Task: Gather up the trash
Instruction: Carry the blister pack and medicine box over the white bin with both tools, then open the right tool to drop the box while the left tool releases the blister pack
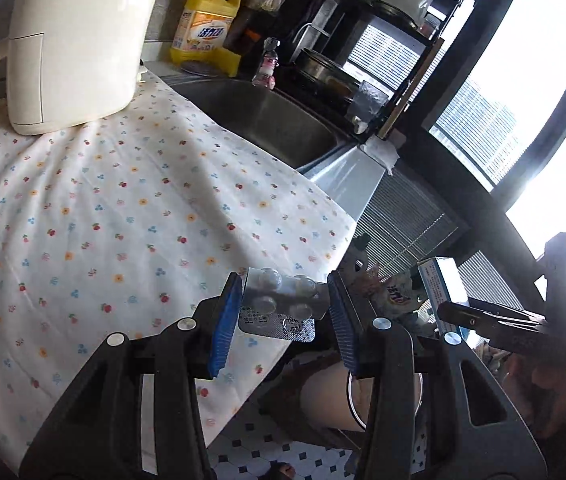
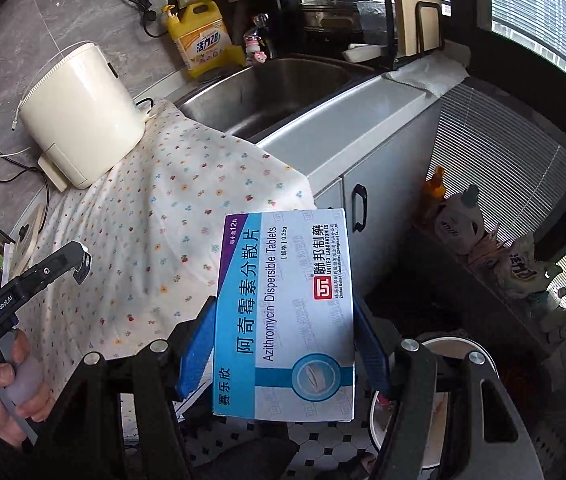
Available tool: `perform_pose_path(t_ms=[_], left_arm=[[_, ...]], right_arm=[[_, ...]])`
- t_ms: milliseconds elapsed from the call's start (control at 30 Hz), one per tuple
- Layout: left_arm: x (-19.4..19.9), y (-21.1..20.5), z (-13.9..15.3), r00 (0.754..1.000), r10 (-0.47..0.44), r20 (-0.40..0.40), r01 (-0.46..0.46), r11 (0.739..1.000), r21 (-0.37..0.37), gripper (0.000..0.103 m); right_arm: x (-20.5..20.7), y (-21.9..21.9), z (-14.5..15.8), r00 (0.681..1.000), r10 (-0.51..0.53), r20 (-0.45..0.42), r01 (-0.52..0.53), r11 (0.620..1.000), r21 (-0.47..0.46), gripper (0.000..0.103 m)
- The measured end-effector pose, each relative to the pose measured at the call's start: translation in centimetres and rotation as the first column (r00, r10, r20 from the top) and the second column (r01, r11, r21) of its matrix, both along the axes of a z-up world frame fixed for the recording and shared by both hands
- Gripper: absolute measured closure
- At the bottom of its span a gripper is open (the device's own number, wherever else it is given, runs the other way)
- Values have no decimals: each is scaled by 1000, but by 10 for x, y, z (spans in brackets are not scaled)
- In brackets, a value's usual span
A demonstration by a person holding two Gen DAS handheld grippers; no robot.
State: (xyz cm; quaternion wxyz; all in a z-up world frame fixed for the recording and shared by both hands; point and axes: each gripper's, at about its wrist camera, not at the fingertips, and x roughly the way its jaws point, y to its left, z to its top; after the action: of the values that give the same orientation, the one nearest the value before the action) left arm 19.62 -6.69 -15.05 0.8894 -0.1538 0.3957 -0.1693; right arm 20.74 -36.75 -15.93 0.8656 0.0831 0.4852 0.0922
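My left gripper (image 1: 285, 304) is shut on a silver blister pack (image 1: 279, 300), its blue pads pressing both edges, just past the front edge of the floral cloth (image 1: 123, 208). My right gripper (image 2: 283, 320) is shut on a blue and white medicine box (image 2: 287, 312), held upright beyond the counter's corner. The same box (image 1: 445, 280) shows at the right of the left wrist view. A round bin (image 2: 457, 344) with a white rim stands on the floor below and right of the box, mostly hidden by the gripper. Its rim (image 1: 350, 400) also shows under the left gripper.
A cream appliance (image 1: 75, 40) stands on the cloth at the back left. Behind lie a steel sink (image 1: 275, 120), a yellow detergent bottle (image 1: 203, 28) and a dish rack (image 1: 363, 60). A grey cabinet (image 2: 367, 148) and a low shelf of packets (image 2: 503, 264) flank the bin. The floor (image 2: 323, 444) is tiled.
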Motion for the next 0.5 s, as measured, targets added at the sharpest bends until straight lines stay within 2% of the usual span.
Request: perform_pose_path(t_ms=[300,367,400,433,500], left_arm=[[-15,-113,-4,990,-138,-25,138,990,19,59],[-19,-135,-7,985,-170,-35,171,985,25,59],[-21,-145,-9,982,-186,-42,188,982,29,59],[-22,-155,-12,978,-202,-49,204,978,33,59],[-24,-175,-15,971,-233,-61,236,971,41,59]], right_arm=[[-47,-110,-20,991,-125,-38,126,992,14,38],[-57,-128,-26,988,-147,-45,148,989,12,28],[-63,-137,-27,986,-165,-37,165,986,12,13],[-69,-145,-27,983,-182,-26,183,983,14,7],[-80,-161,-31,978,-206,-37,207,978,22,8]])
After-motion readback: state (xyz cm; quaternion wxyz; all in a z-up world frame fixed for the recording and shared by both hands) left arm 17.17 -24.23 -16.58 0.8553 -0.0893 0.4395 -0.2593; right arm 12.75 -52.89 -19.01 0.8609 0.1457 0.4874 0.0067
